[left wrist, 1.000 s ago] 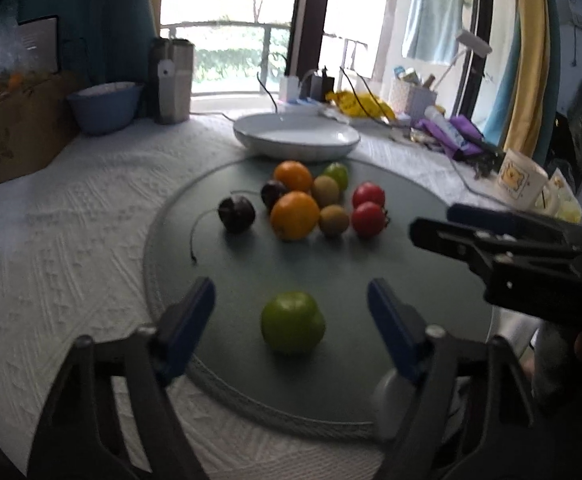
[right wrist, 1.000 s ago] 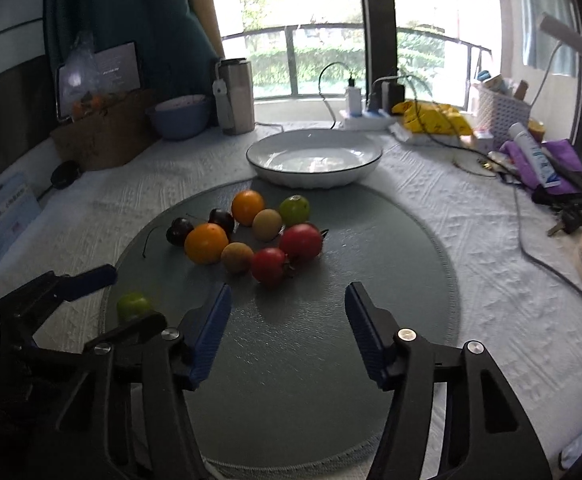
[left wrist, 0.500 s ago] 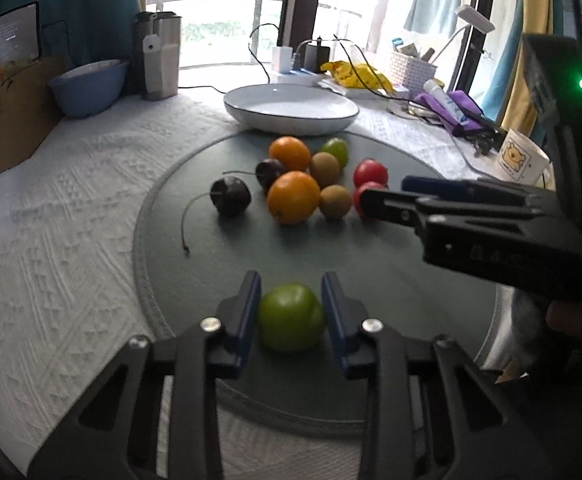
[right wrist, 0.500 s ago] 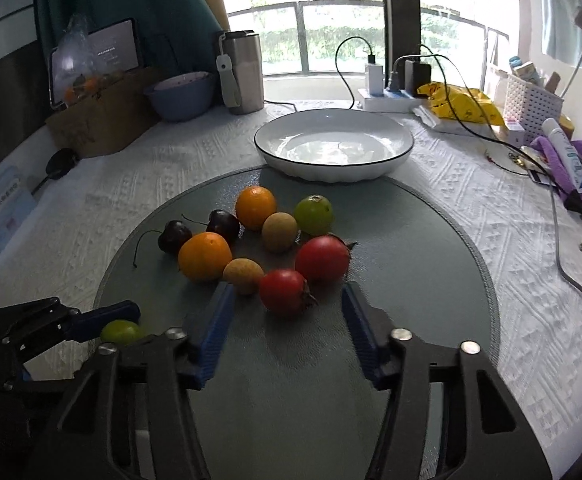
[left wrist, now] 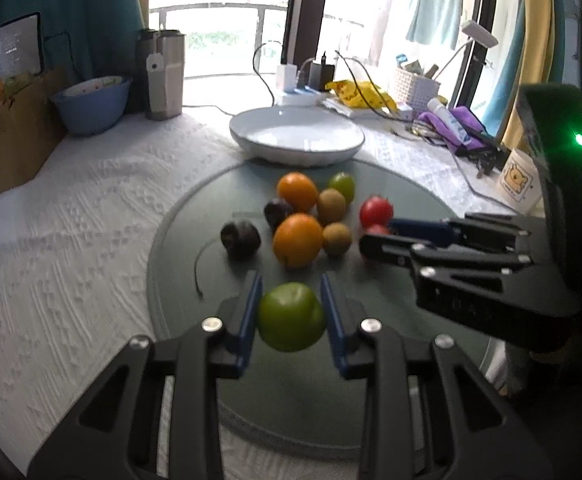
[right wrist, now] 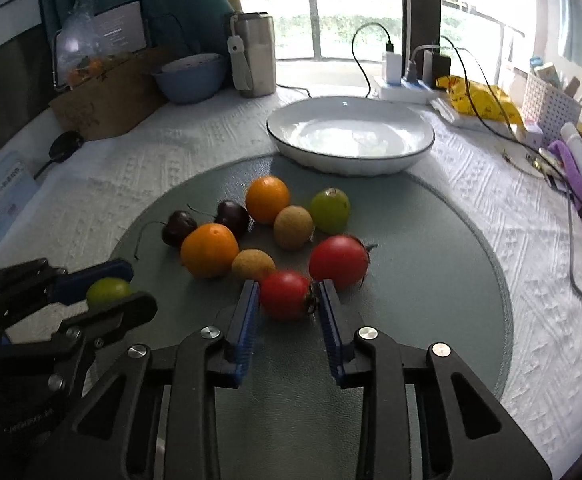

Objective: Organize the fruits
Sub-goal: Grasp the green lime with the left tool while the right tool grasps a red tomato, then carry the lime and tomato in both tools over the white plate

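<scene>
Both grippers closed on fruit above the round grey mat.

The left hand-held gripper (left wrist: pixel 290 308) pinches the green tomato (left wrist: pixel 291 317) between its blue pads, narrowed to the fruit's width; the right hand-held gripper (right wrist: pixel 289 300) clamps a small red tomato (right wrist: pixel 287 295) just beside the larger red tomato (right wrist: pixel 339 261). Only the right wrist view shows that grip (the left view sees it side-on, fruit mostly hidden). The white bowl (right wrist: pixel 351 160) sits on the tabletop (left wrist: pixel 71 216) behind the mat.

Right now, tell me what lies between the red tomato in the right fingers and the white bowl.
In the right wrist view, the bigger red tomato, a brown fruit and a green fruit lie between the small tomato and the bowl.
</scene>
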A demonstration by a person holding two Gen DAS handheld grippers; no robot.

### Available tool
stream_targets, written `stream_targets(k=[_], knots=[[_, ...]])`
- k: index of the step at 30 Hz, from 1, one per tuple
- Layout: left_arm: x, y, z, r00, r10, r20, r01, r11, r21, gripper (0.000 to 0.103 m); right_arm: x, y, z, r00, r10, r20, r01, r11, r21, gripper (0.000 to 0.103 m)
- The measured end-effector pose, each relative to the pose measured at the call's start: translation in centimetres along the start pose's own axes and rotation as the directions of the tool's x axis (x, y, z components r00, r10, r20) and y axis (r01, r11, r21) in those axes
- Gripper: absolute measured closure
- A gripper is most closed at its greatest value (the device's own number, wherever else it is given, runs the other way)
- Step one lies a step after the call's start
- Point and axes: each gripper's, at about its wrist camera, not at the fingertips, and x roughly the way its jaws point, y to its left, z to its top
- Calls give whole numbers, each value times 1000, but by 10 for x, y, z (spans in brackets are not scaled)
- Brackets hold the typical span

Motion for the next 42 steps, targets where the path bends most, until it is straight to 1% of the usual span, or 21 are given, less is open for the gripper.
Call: stream_targets(k=[1,4,10,12,14,15,16,18,22,24,25,26,27,30,34,42], knots=[[0,0,3,1000,1,4,-1,1000,3,71,-2,0,1,1000,-1,7,1,1000,-1,80],[0,-1,11,1000,4,18,-4,1000,17,71,-6,-1,5,1000,-4,19,4,1000,-6,82],[2,-1,20,1000,3,24,-3,1000,13,71,-6,-6,0,999,32,-2,-32,999,18,82],[3,-1,19,1000,-1,20,1,1000,11,71,-3,-7,-1,1000,23,-14,-23,999,23,81],[3,-2,18,1000,-1,14,1,1000,8,71,0,-8,-3,1000,17,-25,-16,999,30,71],[3,-1,17,1000,1,14,-1,1000,7,71,1,-9,-3,1000,11,-23,-10,999,36,62],[3,-1,18,1000,4,15,-4,1000,8,71,2,-10,-3,1000,7,-23,-6,999,40,56],[2,1,19,1000,10,18,-10,1000,5,71,7,-12,-2,999,7,-31,-6,999,49,54],[1,4,23,999,18,28,-18,1000,2,71,17,-13,-1,998,39,-51,-35,997,64,54],[0,5,25,999,23,33,-23,1000,4,71,18,-12,1,998,42,-48,-39,997,59,54],[-1,6,27,999,27,38,-27,1000,6,71,18,-12,1,998,47,-49,-44,997,56,64],[0,7,29,999,29,41,-29,1000,6,71,18,-12,2,998,45,-52,-43,998,53,70],[-1,8,30,998,32,46,-32,999,5,71,18,-12,1,998,47,-51,-45,998,51,71],[-2,10,37,997,42,59,-43,999,8,71,16,-10,2,997,58,-49,-56,998,43,72],[-1,14,46,996,54,76,-55,998,13,71,4,-10,8,998,54,-12,-53,998,25,72],[9,15,72,994,49,102,-51,999,13,71,-11,-25,37,997,56,57,-57,998,23,72]])
